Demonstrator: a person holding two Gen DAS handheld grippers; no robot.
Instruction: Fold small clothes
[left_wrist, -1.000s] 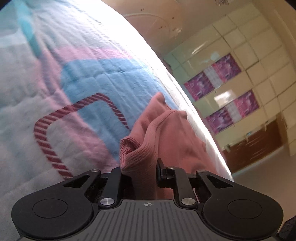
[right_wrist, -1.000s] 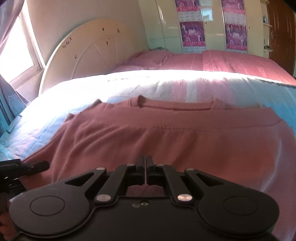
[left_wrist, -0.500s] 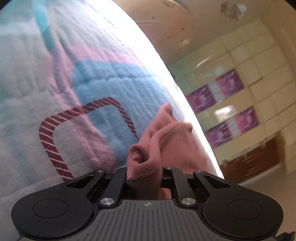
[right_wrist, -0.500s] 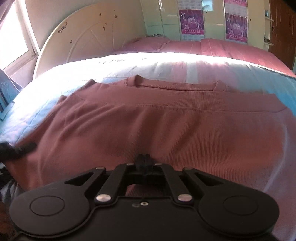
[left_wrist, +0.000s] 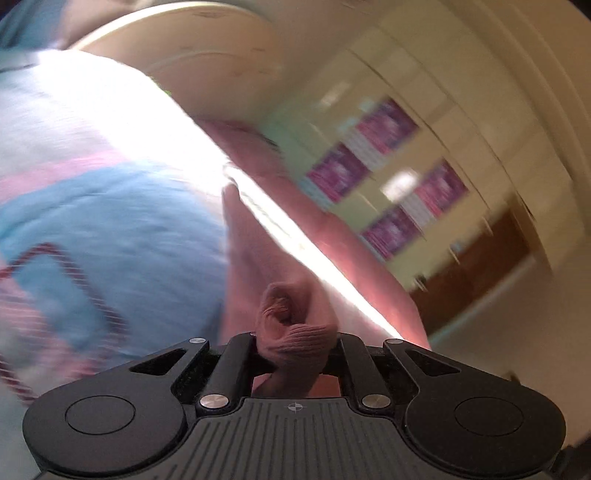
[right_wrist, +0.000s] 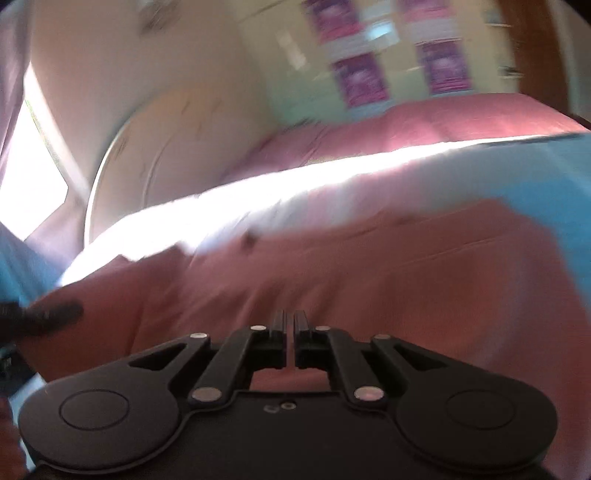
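A dusty-pink ribbed knit top (right_wrist: 369, 280) lies spread across the near part of the bed, its body broad and softly wrinkled, reaching from the near left almost to the right edge. In the left wrist view a ribbed edge of it (left_wrist: 295, 332) is bunched into a tight roll, raised off the bedding. Both views are blurred, so finer detail is unclear.

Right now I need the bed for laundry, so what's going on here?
A person is folding a pink shirt on the quilted bed with two hand-held grippers. The left gripper is shut on a bunched ribbed edge of it. The right gripper is shut too, apparently on another edge. The fold isn't finished.
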